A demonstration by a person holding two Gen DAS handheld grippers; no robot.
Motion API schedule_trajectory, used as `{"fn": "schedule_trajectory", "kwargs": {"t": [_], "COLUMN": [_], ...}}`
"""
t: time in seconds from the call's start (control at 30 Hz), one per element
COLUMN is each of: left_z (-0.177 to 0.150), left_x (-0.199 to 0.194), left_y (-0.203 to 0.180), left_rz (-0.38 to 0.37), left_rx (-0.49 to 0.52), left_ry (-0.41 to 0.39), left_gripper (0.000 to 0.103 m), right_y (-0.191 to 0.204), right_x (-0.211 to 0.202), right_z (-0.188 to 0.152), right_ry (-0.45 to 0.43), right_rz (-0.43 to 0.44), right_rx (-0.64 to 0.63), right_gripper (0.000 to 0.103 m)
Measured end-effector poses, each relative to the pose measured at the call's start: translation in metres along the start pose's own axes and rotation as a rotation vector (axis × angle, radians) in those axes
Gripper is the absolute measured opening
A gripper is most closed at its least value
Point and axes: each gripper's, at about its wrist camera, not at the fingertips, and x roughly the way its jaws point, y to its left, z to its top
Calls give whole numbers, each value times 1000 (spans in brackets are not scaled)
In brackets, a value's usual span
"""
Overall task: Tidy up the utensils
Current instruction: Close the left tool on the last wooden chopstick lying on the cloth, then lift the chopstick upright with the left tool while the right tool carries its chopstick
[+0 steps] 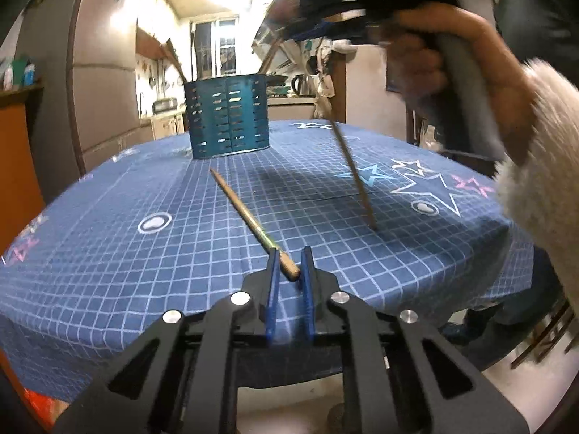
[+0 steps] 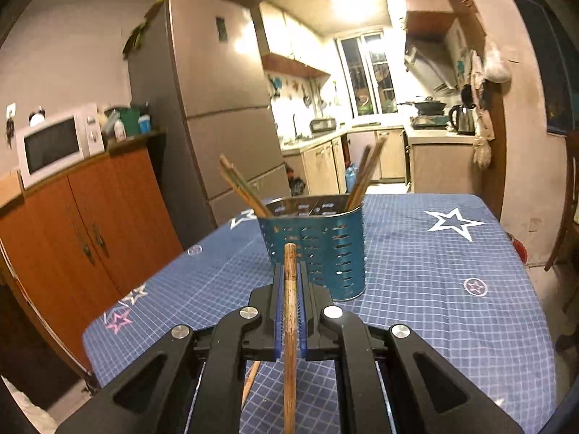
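A teal perforated holder [image 1: 228, 119] [image 2: 318, 249] stands on the blue checked tablecloth [image 1: 144, 188] with several chopsticks [image 2: 242, 188] leaning out of it. In the left wrist view a wooden chopstick [image 1: 246, 213] lies on the cloth, pointing toward the holder. My left gripper [image 1: 290, 253] is shut on its near end. My right gripper [image 2: 289, 267] is shut on another chopstick [image 2: 289, 325], which stands upright between the pads, just in front of the holder. In the left view that right gripper [image 1: 325, 25] is blurred at the upper right in a person's hand [image 1: 452, 61], its chopstick [image 1: 354, 177] slanting down over the cloth.
The table's left edge [image 2: 108, 311] faces an orange cabinet [image 2: 79, 231] with a microwave [image 2: 54, 144] and a tall fridge [image 2: 217, 108]. A kitchen opens behind the table. A wooden chair [image 2: 568, 199] stands off the right side. A fluffy white sleeve [image 1: 542, 181] hangs over the right corner.
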Motion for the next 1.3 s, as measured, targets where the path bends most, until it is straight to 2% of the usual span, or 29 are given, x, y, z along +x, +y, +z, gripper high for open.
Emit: {"fn": "schedule_trajectory", "kwargs": {"t": [0.2,0.43,0.5,0.63,0.83,1.03,1.3], "left_z": [1,1,1,0,2,15,32], "left_x": [0,-1,-1,-3,-5,-15,-22], "left_y": [8,27,29,29,39,51,70], "left_rz": [43,145,140,131,103,123,133], "left_rx": [-22,-22,-22,-14,-39,-39,-73], "left_ry": [25,41,42,36,38,-19,-57], "left_gripper": [10,13,13,5,5,5,5], "right_y": [-8,-7,-8,-7,-11,-12,-9], "right_x": [-20,-22,-24,-27,-31,-36,-40], "right_z": [-9,-11,-9,-6,-9,-6,4], "right_ry": [-22,-43,-53,-69,-75,-89,-111], "right_rz": [-3,-8,-12,-9,-17,-19,-21], "right_rx": [30,53,59,65,89,107,104], "right_gripper": [8,8,8,8,8,8,8]}}
